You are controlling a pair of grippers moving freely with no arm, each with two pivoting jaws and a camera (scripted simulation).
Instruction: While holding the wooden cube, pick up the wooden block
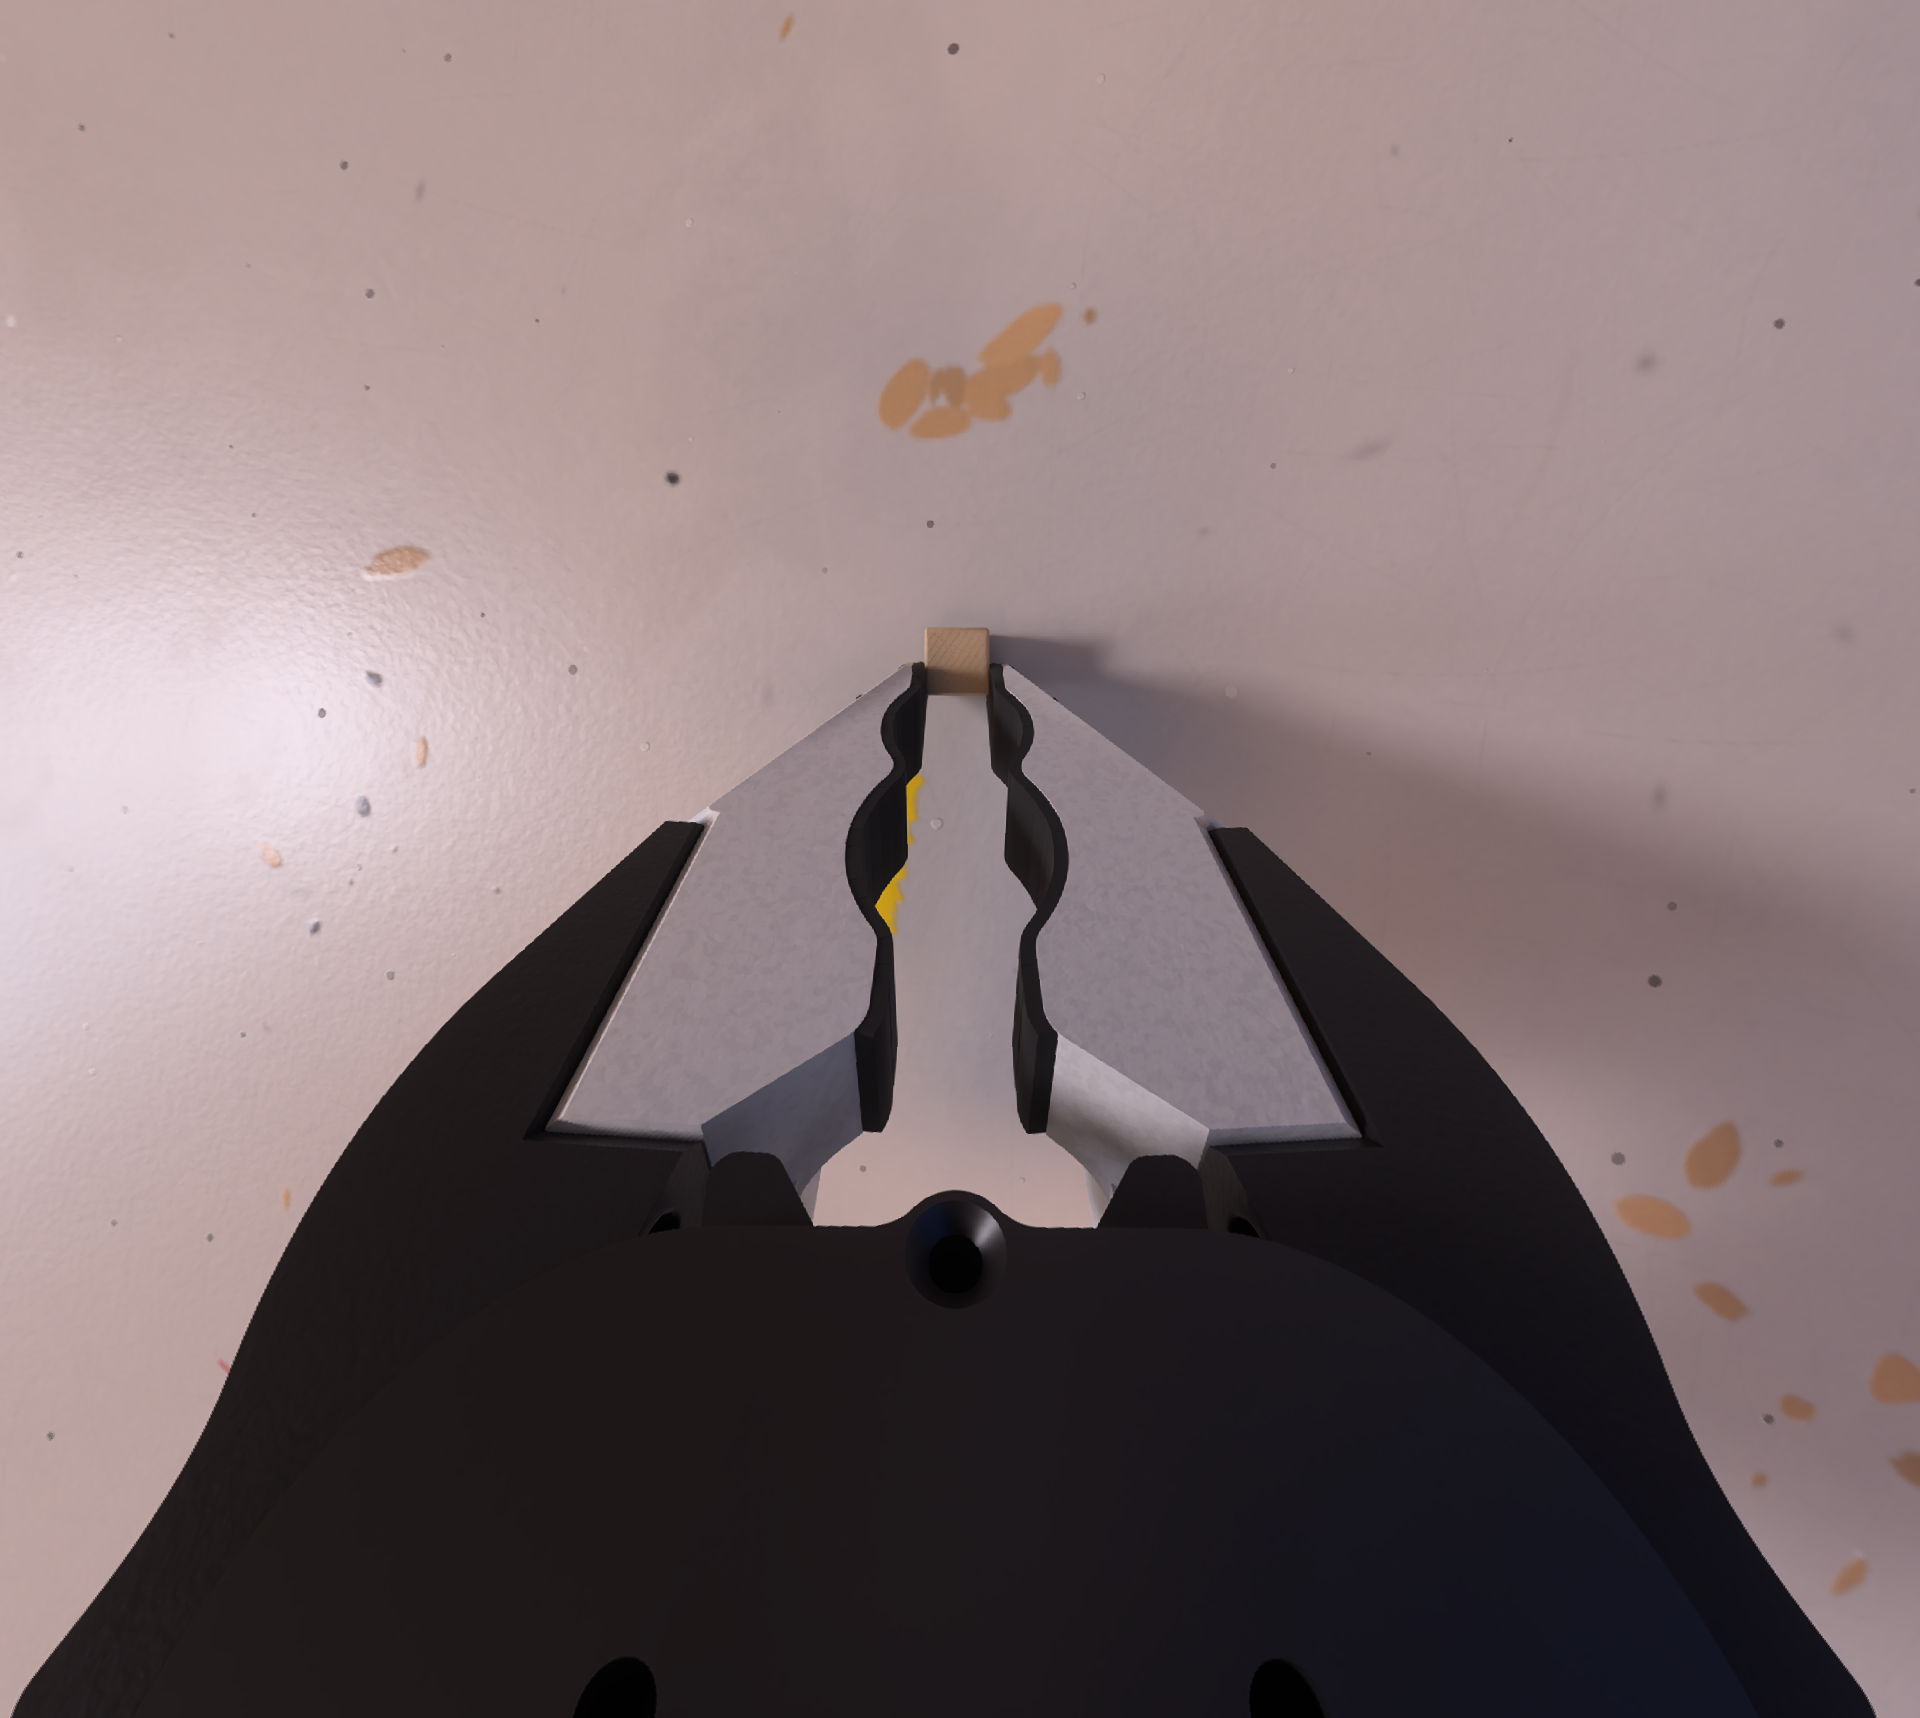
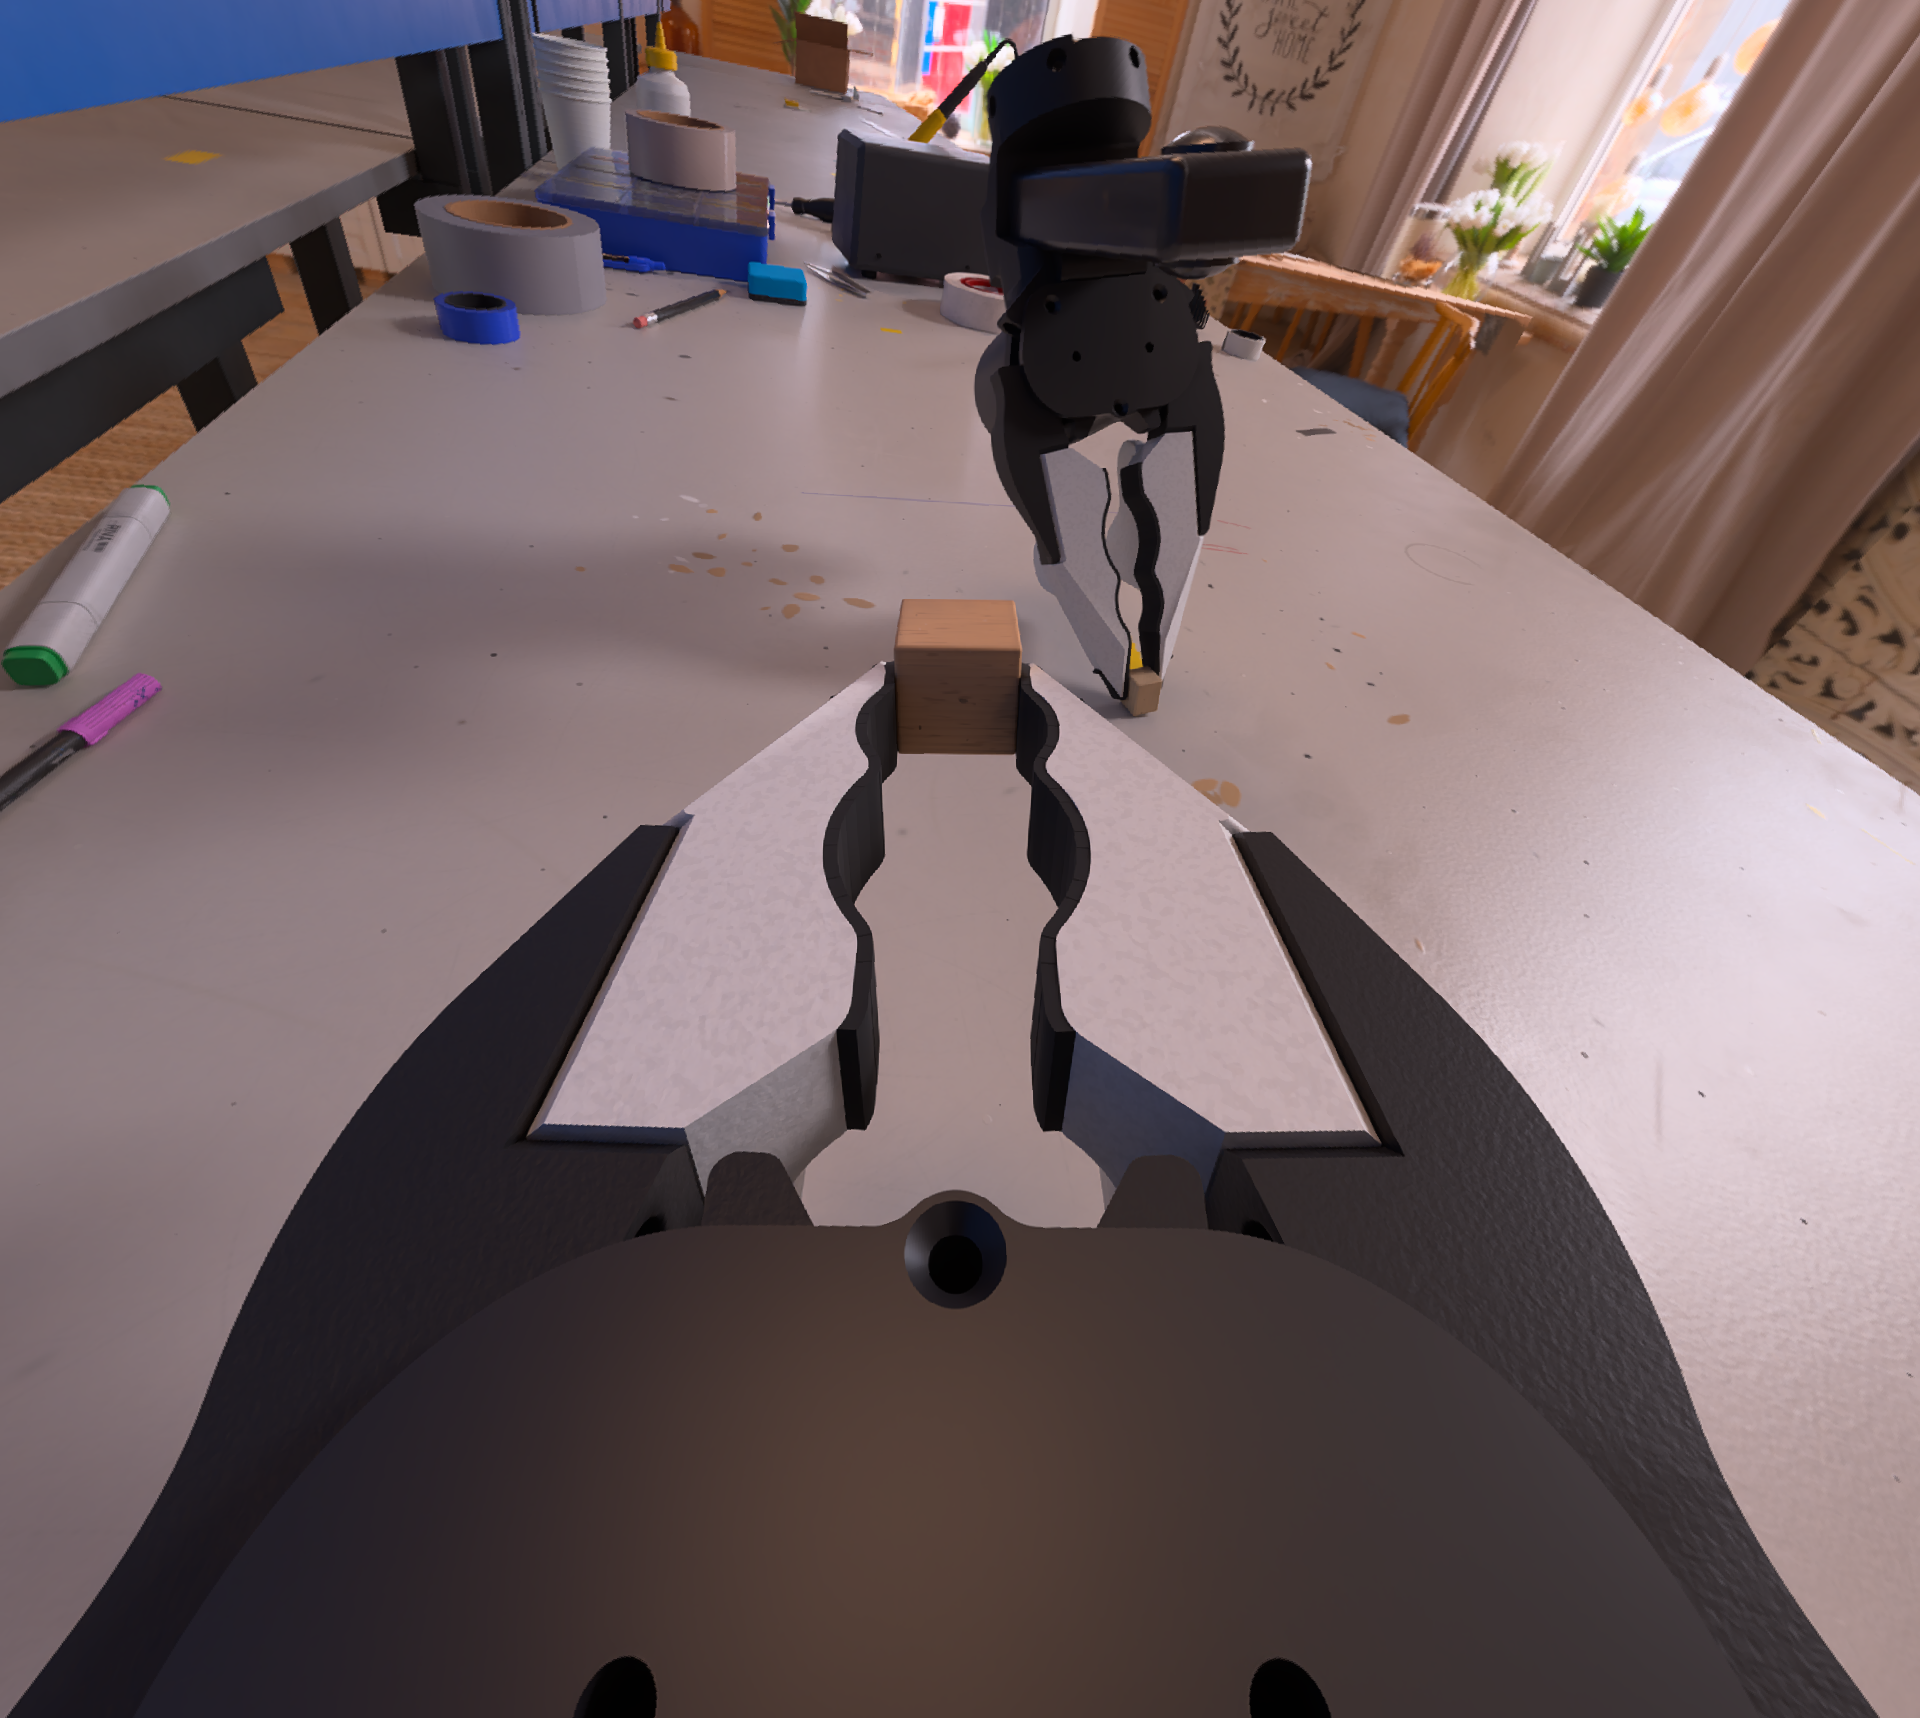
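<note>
My right tongs [image 2: 956, 681] clamp the light-brown square wooden cube [image 2: 956, 676] at frame centre, while my left tongs [image 1: 956, 676], pointing down at the grey speckled bench [image 1: 1351, 214], pinch the small pale wooden block [image 1: 956, 660], so I should lift straight, squeezing steadily.

Left wrist view: small wooden cube [image 1: 956, 661], lower part hidden between fingertips; contact with table [image 1: 520, 318] cannot be told. Right wrist view: wooden block [image 2: 956, 679], sides covered by pads; purple pen [image 2: 78, 738] cut off at left edge; far-end clutter blurred.
</note>
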